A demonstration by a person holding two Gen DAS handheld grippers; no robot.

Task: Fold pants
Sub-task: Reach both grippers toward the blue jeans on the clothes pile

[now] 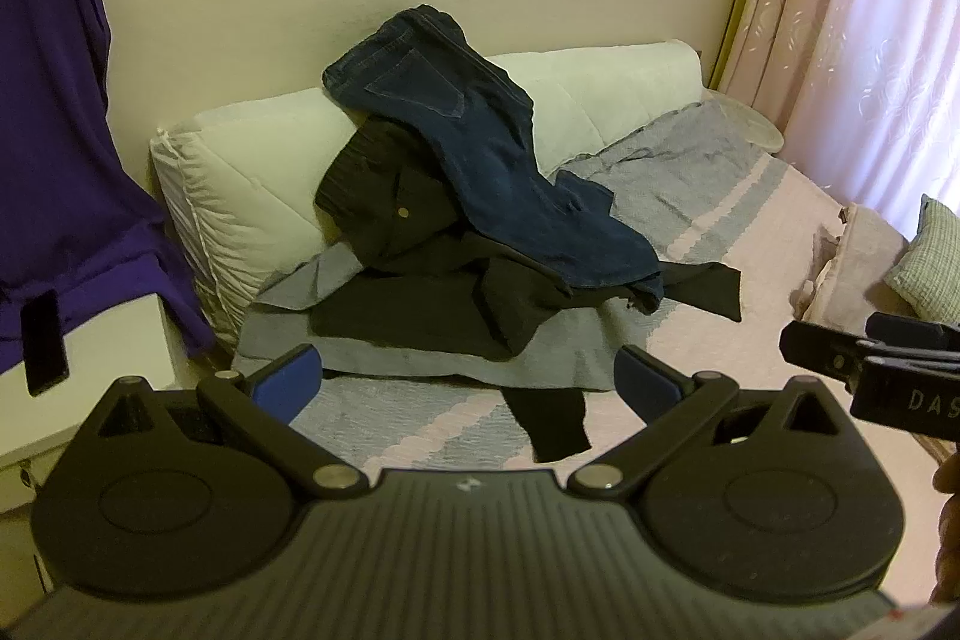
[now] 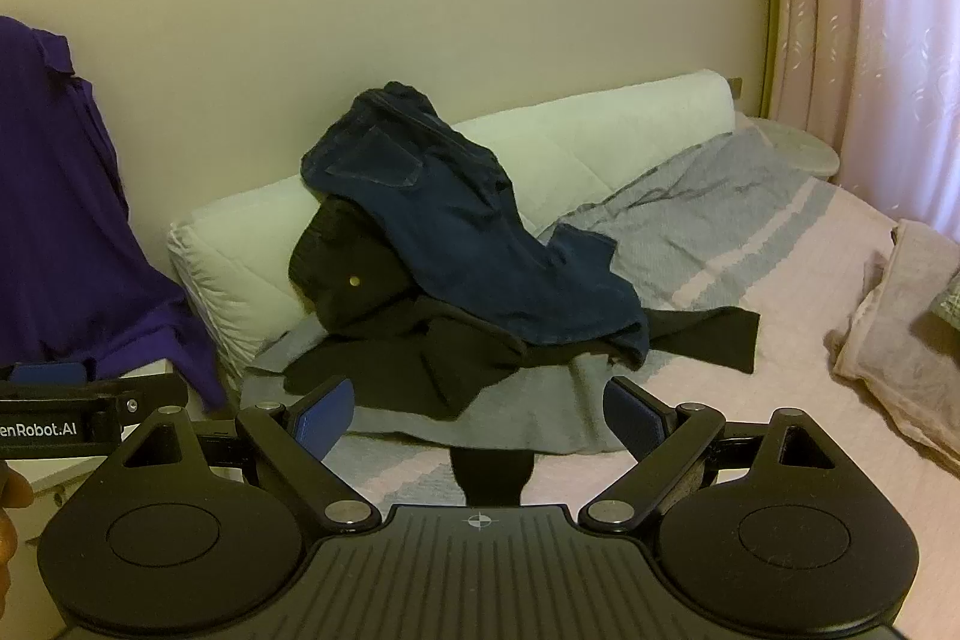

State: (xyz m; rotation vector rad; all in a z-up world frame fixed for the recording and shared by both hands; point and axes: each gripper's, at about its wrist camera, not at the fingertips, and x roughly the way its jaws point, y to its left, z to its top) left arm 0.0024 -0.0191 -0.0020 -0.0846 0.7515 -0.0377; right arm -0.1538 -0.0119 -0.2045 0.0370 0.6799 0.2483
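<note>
Left gripper (image 1: 467, 379) and right gripper (image 2: 474, 415) hovering side by side above near bed edge, jaws spread wide, holding nothing. Blue jeans (image 1: 492, 160) lying draped over black pants (image 1: 420, 304), far against white cushion (image 1: 240, 172); likely approaching for first pick.

Counted on the bed – 1 pr blue jeans (image 1: 480, 160), 1 pr black pants (image 1: 420, 280), 1 grey blanket (image 1: 678, 184), 1 white bolster (image 1: 240, 172). 1 purple garment (image 1: 54, 130) hung at left – 2 grippers seen.
</note>
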